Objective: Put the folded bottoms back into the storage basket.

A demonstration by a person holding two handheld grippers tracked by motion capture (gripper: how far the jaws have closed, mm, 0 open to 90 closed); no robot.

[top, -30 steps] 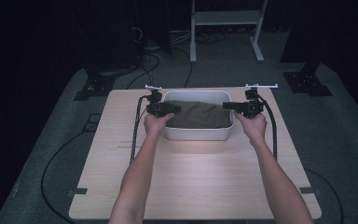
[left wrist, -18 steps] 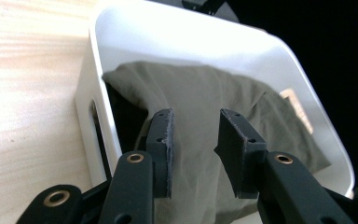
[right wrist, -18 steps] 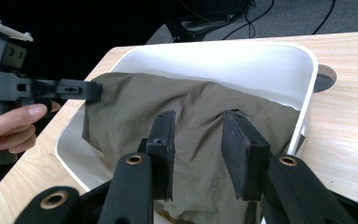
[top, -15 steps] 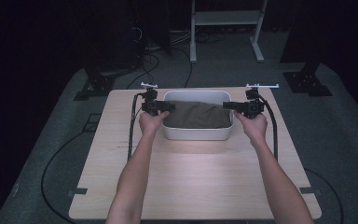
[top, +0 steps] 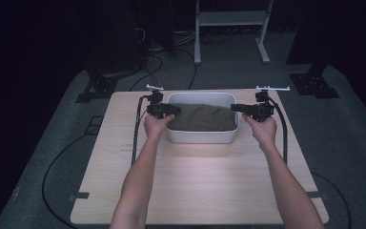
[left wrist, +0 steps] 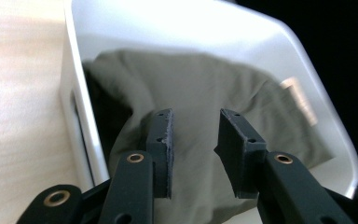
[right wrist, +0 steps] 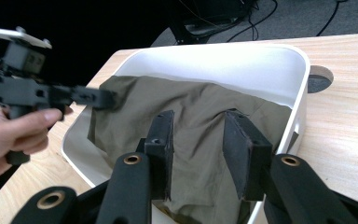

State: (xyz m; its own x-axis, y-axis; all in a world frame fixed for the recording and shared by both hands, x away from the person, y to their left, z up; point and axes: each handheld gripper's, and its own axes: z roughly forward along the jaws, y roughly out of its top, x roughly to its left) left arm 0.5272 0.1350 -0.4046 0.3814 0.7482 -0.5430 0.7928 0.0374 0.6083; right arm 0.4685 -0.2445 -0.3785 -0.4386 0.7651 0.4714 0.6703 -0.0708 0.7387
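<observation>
A white plastic bin (top: 200, 138) stands at the table's far middle with an olive cloth (top: 202, 118) spread inside it. My left gripper (top: 171, 109) reaches over the bin's left end and my right gripper (top: 234, 107) over its right end. In the left gripper view the left gripper (left wrist: 195, 133) stands open above the cloth (left wrist: 205, 88), pinching nothing. In the right gripper view the right gripper (right wrist: 198, 135) is open over the cloth (right wrist: 191, 100); its jaws have just been opening a little, with nothing pressed between them. The left gripper (right wrist: 107, 98) touches the cloth's far corner there.
The light wooden table (top: 195, 181) has bare room in front of the bin. A cable hole (right wrist: 318, 78) sits in the tabletop beside the bin (right wrist: 223, 60). Black cables (top: 136, 133) trail from both grippers. A white metal stand (top: 228, 19) and dark floor lie beyond.
</observation>
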